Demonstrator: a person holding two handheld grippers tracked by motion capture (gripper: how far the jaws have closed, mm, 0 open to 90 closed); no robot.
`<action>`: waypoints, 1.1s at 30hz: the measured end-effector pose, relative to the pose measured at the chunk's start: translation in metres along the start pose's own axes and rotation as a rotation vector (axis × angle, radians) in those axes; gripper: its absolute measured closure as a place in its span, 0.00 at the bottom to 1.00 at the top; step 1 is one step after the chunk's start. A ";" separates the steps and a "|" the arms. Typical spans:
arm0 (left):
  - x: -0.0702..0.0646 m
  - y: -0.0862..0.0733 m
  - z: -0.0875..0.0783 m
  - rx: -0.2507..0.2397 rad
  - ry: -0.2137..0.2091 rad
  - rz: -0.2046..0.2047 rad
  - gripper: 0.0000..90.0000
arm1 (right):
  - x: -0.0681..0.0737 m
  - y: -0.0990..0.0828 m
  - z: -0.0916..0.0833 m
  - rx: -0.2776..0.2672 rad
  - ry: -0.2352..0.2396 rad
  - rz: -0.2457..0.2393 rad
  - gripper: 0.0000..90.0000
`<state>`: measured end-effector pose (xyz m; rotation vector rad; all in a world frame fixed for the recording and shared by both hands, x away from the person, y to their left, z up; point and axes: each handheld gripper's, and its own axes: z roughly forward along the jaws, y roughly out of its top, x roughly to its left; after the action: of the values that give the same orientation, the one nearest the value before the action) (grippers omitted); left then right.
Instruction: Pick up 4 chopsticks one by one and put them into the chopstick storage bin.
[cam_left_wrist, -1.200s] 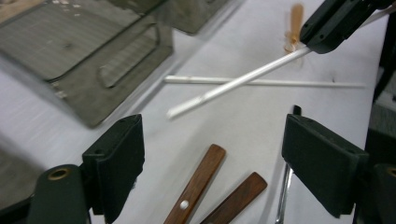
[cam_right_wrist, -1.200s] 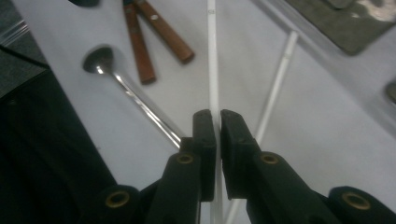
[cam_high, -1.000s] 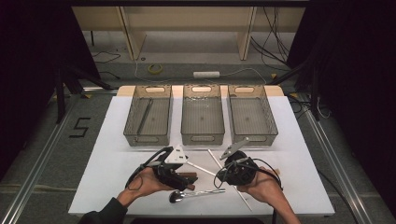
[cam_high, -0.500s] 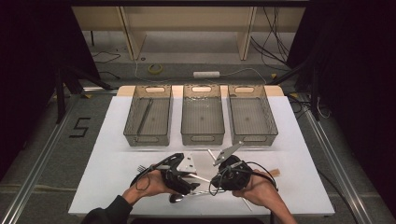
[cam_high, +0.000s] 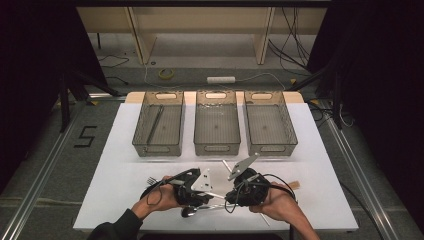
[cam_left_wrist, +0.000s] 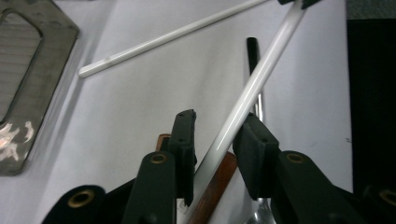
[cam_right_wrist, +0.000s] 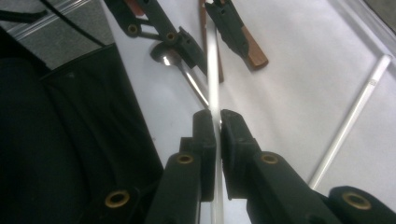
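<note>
Two tools meet over the near edge of the white counter (cam_high: 125, 150), each held in one hand. The right tool (cam_right_wrist: 217, 122) has its jaws clamped on a white rod (cam_right_wrist: 213, 65); in the right gripper view the rod runs straight ahead from between the pads toward the left tool (cam_right_wrist: 201, 28), which stands farther off at the top of that view.

The left tool (cam_left_wrist: 215, 135) straddles the same white rod (cam_left_wrist: 252, 88). Its jaws have just been closing, and the rod passes on a slant between them: it lies against the right-hand pad, while a narrow gap shows beside the left-hand pad, so no firm grip is evident yet.

Below the left tool lie one brown wooden-handled utensil (cam_left_wrist: 212, 186) and one metal spoon (cam_right_wrist: 163, 53), whose bowl sits just beside that tool's jaw in the right gripper view. A second white rod (cam_left_wrist: 173, 37) lies loose on the counter ahead and to the left of the left tool, well apart from its jaws. In the high view a fork (cam_high: 151, 180) shows just beyond the left hand (cam_high: 160, 200).

Three wire-mesh bins (cam_high: 216, 148) stand in one row ahead of both tools. The bin ahead and left of the left tool holds one long thin stick (cam_high: 155, 125); what the other two contain cannot be told.
</note>
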<state>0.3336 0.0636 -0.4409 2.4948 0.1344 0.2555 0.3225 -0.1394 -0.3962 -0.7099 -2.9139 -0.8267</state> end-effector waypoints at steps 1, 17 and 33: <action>-0.001 0.000 0.000 0.001 -0.005 0.014 0.79 | -0.001 -0.001 -0.001 0.000 0.010 -0.009 0.95; -0.003 0.001 -0.001 0.092 -0.036 0.023 0.92 | -0.021 -0.008 -0.014 -0.134 -0.036 -0.020 0.67; 0.027 -0.012 -0.030 0.021 0.093 -0.247 0.92 | -0.010 -0.010 -0.029 -0.316 -0.133 0.044 0.44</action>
<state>0.3536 0.0950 -0.4208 2.4568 0.4815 0.2674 0.3243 -0.1661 -0.3779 -0.8765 -2.8985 -1.3016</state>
